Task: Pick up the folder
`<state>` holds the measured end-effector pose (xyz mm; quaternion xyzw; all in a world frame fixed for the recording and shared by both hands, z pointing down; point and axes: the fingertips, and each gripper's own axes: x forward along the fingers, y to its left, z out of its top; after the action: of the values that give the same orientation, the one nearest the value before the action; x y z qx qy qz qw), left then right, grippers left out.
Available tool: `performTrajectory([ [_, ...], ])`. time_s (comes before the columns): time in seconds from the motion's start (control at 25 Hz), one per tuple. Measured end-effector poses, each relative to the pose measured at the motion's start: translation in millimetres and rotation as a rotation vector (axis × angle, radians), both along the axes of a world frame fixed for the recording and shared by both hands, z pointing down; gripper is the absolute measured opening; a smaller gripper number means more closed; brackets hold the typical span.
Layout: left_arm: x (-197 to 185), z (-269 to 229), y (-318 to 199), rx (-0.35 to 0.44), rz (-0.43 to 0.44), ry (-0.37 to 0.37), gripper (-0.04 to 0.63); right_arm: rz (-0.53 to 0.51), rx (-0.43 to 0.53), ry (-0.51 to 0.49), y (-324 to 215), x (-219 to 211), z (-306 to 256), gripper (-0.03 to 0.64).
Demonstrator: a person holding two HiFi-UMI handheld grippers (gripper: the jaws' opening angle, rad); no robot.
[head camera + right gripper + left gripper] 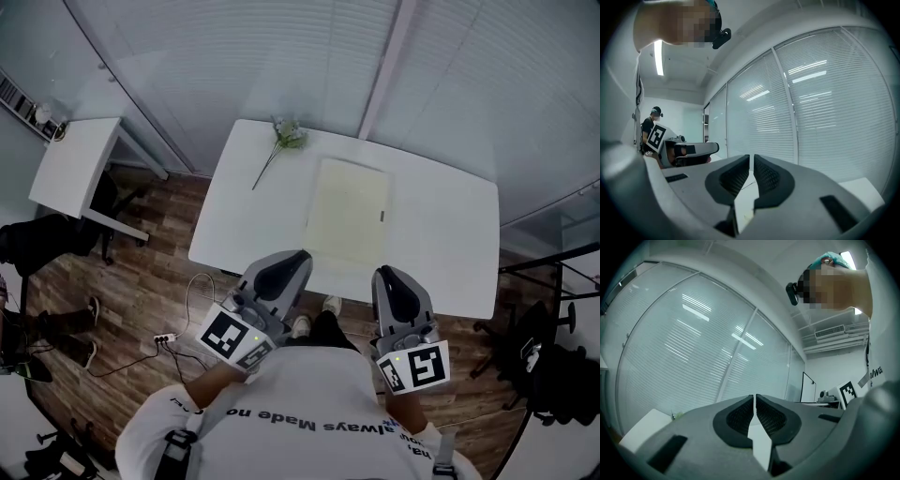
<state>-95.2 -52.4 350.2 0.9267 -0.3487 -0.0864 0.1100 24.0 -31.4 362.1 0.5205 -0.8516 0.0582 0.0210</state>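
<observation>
Left tongs (296,259) and right tongs (386,275) are both closed and empty at the worktop's (441,234) near edge, the cream folder (347,211) lying just beyond.

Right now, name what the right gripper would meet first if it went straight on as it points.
Likely the glass wall with blinds beyond the white table: the shut right gripper points about level above it. Depth is unclear.
</observation>
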Motion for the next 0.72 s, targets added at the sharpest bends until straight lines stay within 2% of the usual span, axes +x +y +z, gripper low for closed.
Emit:
performTrajectory([
  [0.36, 22.7, -2.1, -44.5, -0.002, 0.0, -0.003, 0.023, 0.004, 0.001, -0.006, -44.9, 24.1, -0.8, 0.032],
  [0.72, 63.1, -5.7, -92.8, 0.004, 0.01, -0.002, 0.023, 0.009, 0.01, -0.009, -90.6, 62.6, -4.0, 0.032],
])
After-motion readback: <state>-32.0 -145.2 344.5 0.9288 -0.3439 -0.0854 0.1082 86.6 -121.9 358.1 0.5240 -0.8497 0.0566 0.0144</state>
